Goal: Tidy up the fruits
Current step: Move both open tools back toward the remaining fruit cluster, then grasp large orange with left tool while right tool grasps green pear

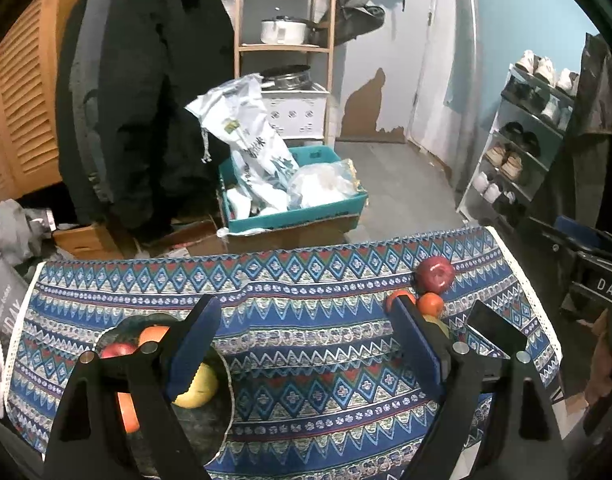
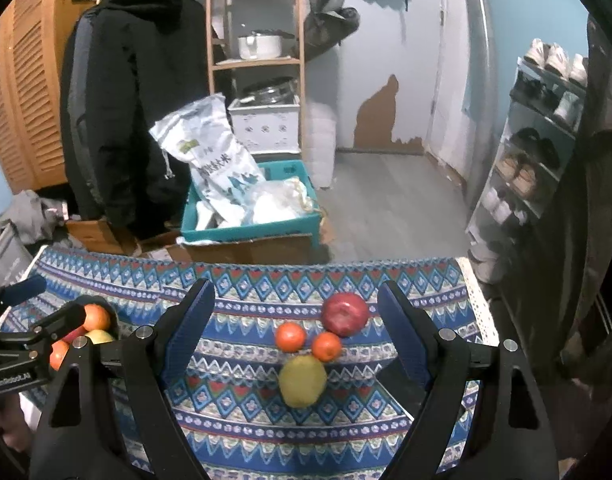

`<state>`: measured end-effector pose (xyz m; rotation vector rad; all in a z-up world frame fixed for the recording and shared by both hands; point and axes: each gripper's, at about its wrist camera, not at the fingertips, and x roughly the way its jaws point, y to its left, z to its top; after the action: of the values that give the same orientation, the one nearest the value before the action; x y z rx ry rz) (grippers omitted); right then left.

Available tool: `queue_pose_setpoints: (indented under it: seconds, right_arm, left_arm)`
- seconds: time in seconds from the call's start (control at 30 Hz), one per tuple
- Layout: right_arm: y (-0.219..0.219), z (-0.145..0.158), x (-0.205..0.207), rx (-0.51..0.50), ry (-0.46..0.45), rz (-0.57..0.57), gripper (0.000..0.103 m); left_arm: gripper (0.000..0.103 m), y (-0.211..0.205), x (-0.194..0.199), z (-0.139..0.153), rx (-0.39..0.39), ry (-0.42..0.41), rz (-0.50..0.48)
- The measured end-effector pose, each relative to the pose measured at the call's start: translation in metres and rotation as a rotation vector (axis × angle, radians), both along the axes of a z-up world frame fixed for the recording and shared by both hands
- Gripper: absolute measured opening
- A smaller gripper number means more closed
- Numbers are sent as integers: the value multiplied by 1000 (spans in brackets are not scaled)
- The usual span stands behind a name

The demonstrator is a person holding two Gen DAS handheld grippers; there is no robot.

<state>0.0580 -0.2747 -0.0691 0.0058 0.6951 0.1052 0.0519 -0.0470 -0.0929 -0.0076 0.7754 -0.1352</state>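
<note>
Right gripper (image 2: 296,308) jaws wide and empty, red apple (image 2: 344,314), two oranges (image 2: 290,336), yellow-green pear (image 2: 302,380) lying between them, left gripper (image 1: 307,320) wide, empty, bowl (image 1: 210,412) under its left finger.

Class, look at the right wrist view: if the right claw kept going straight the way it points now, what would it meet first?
Most likely the yellow-green fruit, nearest in the cluster between the open right claw's fingers, ahead of the two oranges and the red apple. Depth is uncertain; it could meet the tablecloth first.

Left wrist view: bowl (image 1: 222,364) largely masked by left gripper (image 1: 306,344) finger; yellow-green fruit (image 1: 437,322) mostly hidden behind other finger. Right wrist view: bowl (image 2: 106,304) partly covered too
</note>
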Motion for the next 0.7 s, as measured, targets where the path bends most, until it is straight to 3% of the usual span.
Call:
queue_pose_setpoints:
  seconds: [0.37,0.7]
  right_arm:
    - [-10,-48,25,-21,117,-19,84]
    - [-7,-117,57,-22,305,-7,84]
  left_arm:
    - [88,-15,28,-44,35,99,-1]
    - [88,-29,47,-98,60,241,-27]
